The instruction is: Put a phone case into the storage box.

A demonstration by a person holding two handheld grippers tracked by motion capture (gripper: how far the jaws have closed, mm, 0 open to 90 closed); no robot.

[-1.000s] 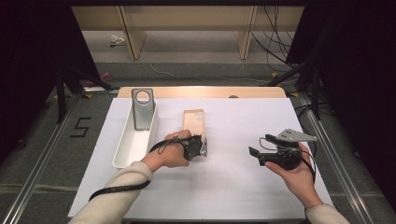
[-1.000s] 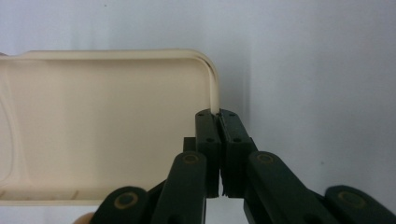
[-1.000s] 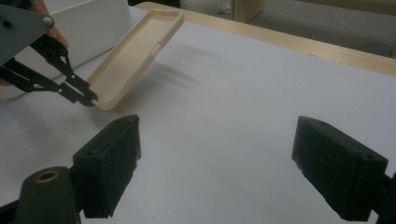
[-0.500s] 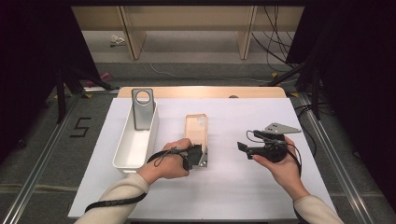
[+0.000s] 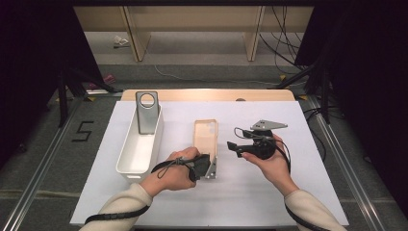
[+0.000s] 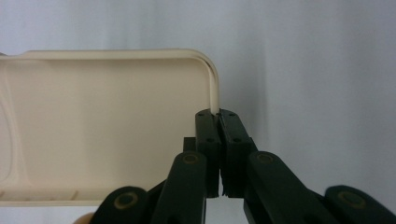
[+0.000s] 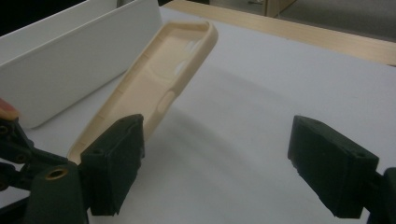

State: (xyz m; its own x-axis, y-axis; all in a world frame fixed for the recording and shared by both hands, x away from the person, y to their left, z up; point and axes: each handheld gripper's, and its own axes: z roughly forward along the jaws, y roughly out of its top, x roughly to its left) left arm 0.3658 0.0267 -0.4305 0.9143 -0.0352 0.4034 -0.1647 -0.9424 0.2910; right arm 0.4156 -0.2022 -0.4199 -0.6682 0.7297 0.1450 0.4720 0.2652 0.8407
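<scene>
A cream phone case [image 5: 206, 137] lies in the middle of the white table, open side up. My left gripper [image 5: 210, 166] is shut on the case's near right corner. In the left gripper view the two jaws meet on the rim of the case [image 6: 107, 126], with the gripper [image 6: 218, 114] pinching the thin wall. My right gripper [image 5: 235, 139] hovers just right of the case with its jaws wide apart and nothing between them. In the right gripper view the case [image 7: 163, 88] stands tilted off the table, just past the left jaw of my right gripper [image 7: 222, 144].
A long white bin [image 5: 126, 153] stands left of the case. A grey plate with a round hole [image 5: 146, 113] leans upright at the bin's far end. The wooden table edge [image 5: 207, 95] runs along the back. Dark stands flank the table.
My right gripper has moved left and a little farther away, up beside the case. The left hand and the case have shifted slightly toward the near right.
</scene>
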